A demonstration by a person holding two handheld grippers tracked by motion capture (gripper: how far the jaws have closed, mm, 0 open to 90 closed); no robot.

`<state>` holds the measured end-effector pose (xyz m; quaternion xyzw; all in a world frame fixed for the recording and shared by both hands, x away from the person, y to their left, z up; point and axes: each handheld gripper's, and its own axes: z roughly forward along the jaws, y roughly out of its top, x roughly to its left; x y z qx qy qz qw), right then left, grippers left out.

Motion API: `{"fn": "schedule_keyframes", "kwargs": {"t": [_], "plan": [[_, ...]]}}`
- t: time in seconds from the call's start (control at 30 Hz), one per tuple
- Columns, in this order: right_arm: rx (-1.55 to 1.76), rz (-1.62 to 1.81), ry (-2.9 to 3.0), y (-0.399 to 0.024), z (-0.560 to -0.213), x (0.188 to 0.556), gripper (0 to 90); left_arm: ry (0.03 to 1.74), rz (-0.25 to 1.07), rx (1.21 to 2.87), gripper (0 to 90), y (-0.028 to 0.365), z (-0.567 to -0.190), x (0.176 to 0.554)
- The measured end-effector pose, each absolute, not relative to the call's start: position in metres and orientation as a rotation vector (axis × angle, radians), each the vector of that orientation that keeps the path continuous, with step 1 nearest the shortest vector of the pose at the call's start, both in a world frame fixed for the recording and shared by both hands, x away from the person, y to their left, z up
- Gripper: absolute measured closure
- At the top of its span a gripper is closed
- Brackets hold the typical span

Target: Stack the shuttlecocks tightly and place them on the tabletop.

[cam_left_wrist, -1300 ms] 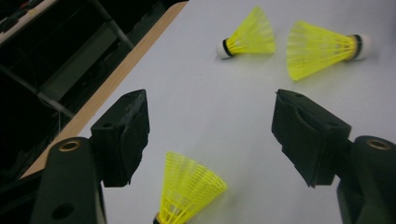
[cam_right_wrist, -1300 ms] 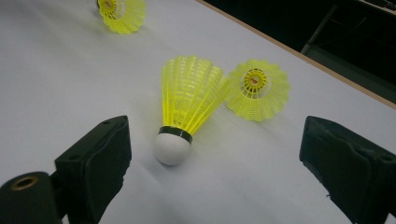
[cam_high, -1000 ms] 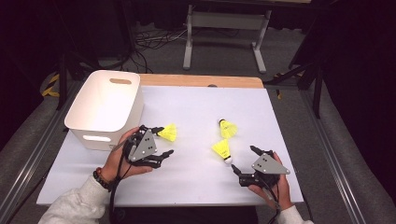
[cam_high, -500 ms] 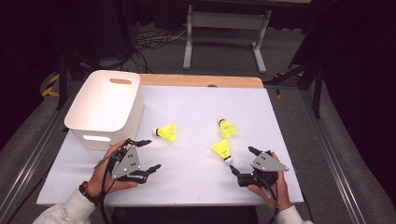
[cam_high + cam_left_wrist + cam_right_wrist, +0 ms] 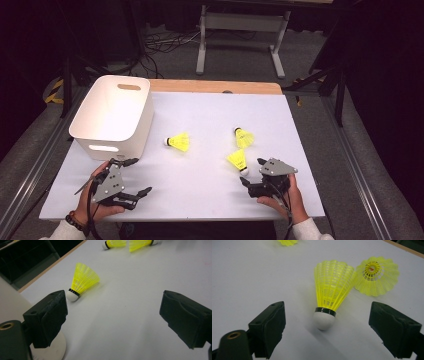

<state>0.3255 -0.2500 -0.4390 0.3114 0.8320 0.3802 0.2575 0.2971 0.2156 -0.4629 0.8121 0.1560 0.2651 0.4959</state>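
Note:
Three yellow shuttlecocks lie on the white table top. One shuttlecock [image 5: 179,142] [image 5: 82,281] rests beside the bin. My left gripper [image 5: 141,175] [image 5: 112,312] stands well short of it near the front left edge, open and empty; its jaws have just been opening. The nearest shuttlecock [image 5: 237,161] [image 5: 332,292] points its white cork at my right gripper [image 5: 251,171] [image 5: 327,327]. Those jaws have just been closing a little, with the cork between the tips and untouched. A third shuttlecock [image 5: 243,137] [image 5: 377,276] lies just behind.
A white plastic bin [image 5: 112,117] [image 5: 7,305] with handle slots stands at the table's left, close to my left gripper. A wooden strip [image 5: 215,86] runs along the far edge. Metal stand legs and cables are on the floor beyond.
My left gripper has drawn back from the shuttlecock beside the bin, toward the front left corner of the table. That shuttlecock stays where it lay. The right gripper has hardly moved.

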Motion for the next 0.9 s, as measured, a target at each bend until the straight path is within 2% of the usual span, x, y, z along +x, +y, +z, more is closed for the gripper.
{"fn": "schedule_keyframes", "kwargs": {"t": [0.53,0.63,0.67,0.8,0.83,0.9], "plan": [[0.927,0.929,2.321,-0.224,-0.458,0.365,26.8,0.444,0.607,1.924,7.2,0.237,-0.467,0.292],[0.923,0.916,2.338,-0.22,-0.46,0.367,32.6,0.444,0.59,1.925,7.2,0.235,-0.468,0.294],[0.939,0.898,2.343,-0.22,-0.462,0.369,38.6,0.444,0.588,1.926,7.2,0.235,-0.468,0.294],[0.957,0.92,2.346,-0.221,-0.461,0.369,43.8,0.437,0.572,1.932,7.2,0.233,-0.468,0.294],[0.956,0.931,2.354,-0.224,-0.46,0.368,53.5,0.441,0.566,1.927,7.3,0.233,-0.468,0.294],[0.953,0.931,2.355,-0.224,-0.46,0.368,55.2,0.441,0.568,1.93,7.3,0.233,-0.468,0.294]]}}
